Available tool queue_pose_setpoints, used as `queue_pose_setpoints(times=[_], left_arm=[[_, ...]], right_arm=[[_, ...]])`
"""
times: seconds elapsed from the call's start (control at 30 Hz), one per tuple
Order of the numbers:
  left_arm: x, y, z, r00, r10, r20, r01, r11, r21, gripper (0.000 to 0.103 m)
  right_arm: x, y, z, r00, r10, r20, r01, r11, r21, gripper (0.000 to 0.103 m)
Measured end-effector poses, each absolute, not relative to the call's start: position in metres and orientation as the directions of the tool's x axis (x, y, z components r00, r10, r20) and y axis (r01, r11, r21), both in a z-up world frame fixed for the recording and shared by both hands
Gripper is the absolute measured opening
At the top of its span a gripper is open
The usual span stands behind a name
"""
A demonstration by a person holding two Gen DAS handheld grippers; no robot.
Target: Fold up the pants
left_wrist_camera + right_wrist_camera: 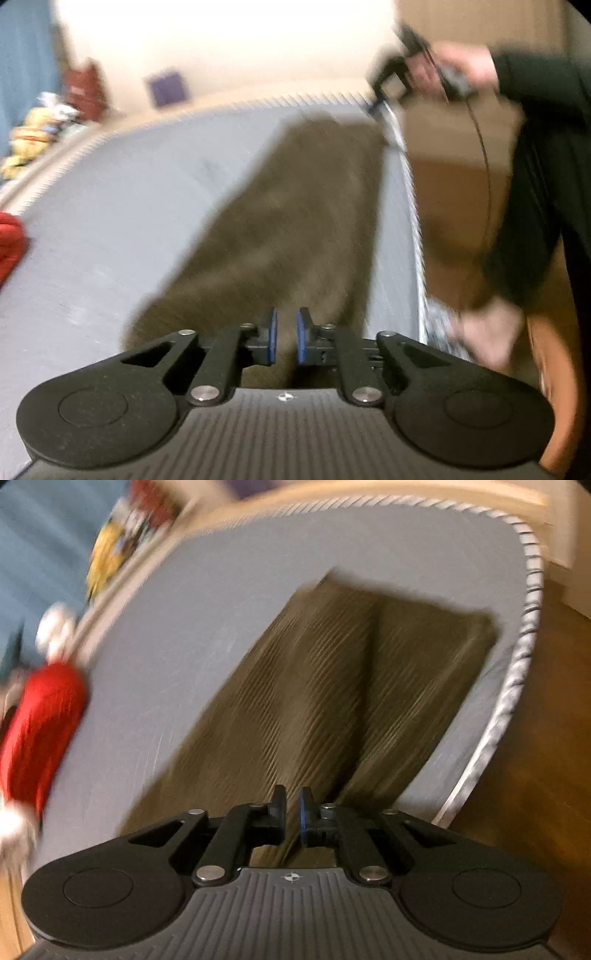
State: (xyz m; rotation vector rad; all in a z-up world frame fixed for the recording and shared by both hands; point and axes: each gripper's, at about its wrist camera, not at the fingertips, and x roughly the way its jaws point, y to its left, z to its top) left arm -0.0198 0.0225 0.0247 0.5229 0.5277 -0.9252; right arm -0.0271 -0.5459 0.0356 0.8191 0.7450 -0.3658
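The brown pants (pixel 332 686) lie lengthwise on the grey bed (pixel 207 602), seemingly mid-fold; left tongs (pixel 286 334) and right tongs (pixel 293 818) sit slightly parted, empty, and next need a fresh hold on an end.

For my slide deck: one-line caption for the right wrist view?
Right claw poised over olive-brown ribbed pants spread on grey mattress, jaws slightly apart.

Cream wall (pixel 221 44) – brown wooden floor (pixel 535 757) – grey mattress (pixel 207 635)

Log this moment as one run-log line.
task: fold pants | pants: brown, flat on grey mattress | left gripper: narrow gap, grip unclear | right gripper: narrow gap, grip unclear | frames: motion-blurred
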Motion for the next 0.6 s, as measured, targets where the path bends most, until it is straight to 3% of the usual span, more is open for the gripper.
queue_pose_setpoints(times=[0.07,0.1,0.2,0.33,0.6], left_arm=[[-0.019,0.029,0.040,0.596,-0.576,-0.559,0.767,0.615,0.184,0.039],[-0.019,0.032,0.044,0.641,-0.549,-0.536,0.720,0.672,0.174,0.044],[-0.022,0.032,0.038,0.700,-0.478,-0.530,0.630,0.763,0.143,0.045],[-0.026,0.017,0.021,0.720,-0.440,-0.537,0.625,0.748,0.224,0.045],[-0.013,0.020,0.011,0.718,-0.428,-0.548,0.610,0.767,0.201,0.045]], right_arm=[[-0.032,-0.570,0.037,0.726,-0.075,-0.684,0.583,0.594,0.554,0.025],[-0.033,-0.581,0.036,0.738,-0.103,-0.667,0.590,0.579,0.563,0.027],[-0.037,-0.607,0.015,0.735,-0.155,-0.660,0.622,0.541,0.566,0.031],[-0.011,-0.622,-0.023,0.711,-0.075,-0.699,0.651,0.447,0.614,0.034],[0.034,-0.593,-0.028,0.656,-0.117,-0.746,0.664,0.560,0.495,0.030]])
